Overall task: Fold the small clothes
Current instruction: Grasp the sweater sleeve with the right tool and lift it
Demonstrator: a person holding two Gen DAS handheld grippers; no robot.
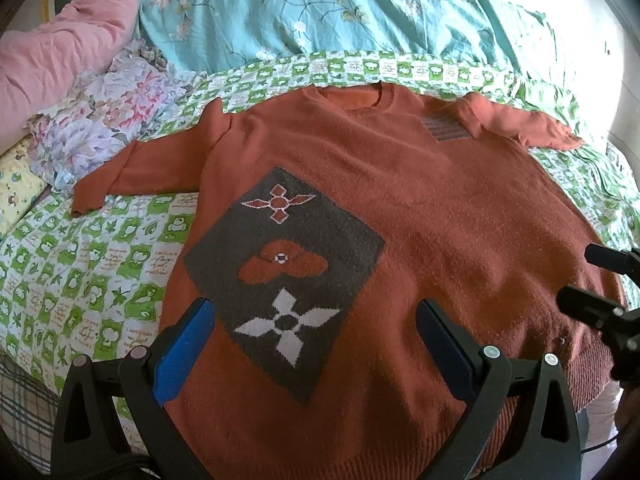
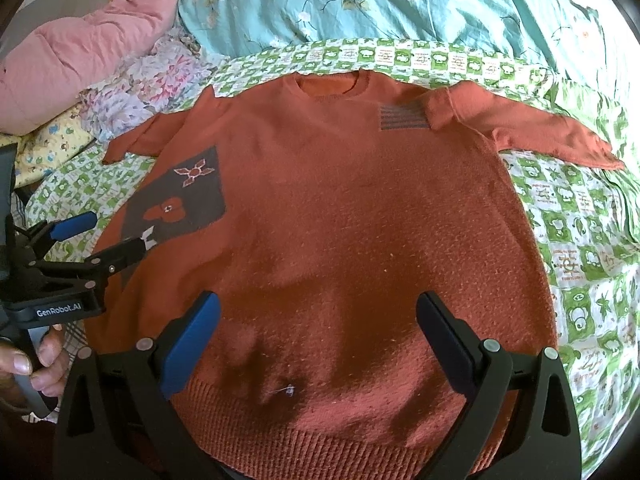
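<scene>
Both claws gape wide and hold nothing: the left claw (image 1: 316, 344) and the right claw (image 2: 318, 340) hang over the hem of a fuzzy rust-orange knitted sweater (image 2: 340, 220), spread flat, sleeves out, on the bed's green-and-white checked cotton sheet (image 1: 100, 256).

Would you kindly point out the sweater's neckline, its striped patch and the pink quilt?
sweater's neckline (image 1: 347, 96), left wrist view, on the collar opening.
striped patch (image 2: 401, 118), right wrist view, on the patch's middle.
pink quilt (image 1: 52, 56), left wrist view, on its bulging middle.
</scene>
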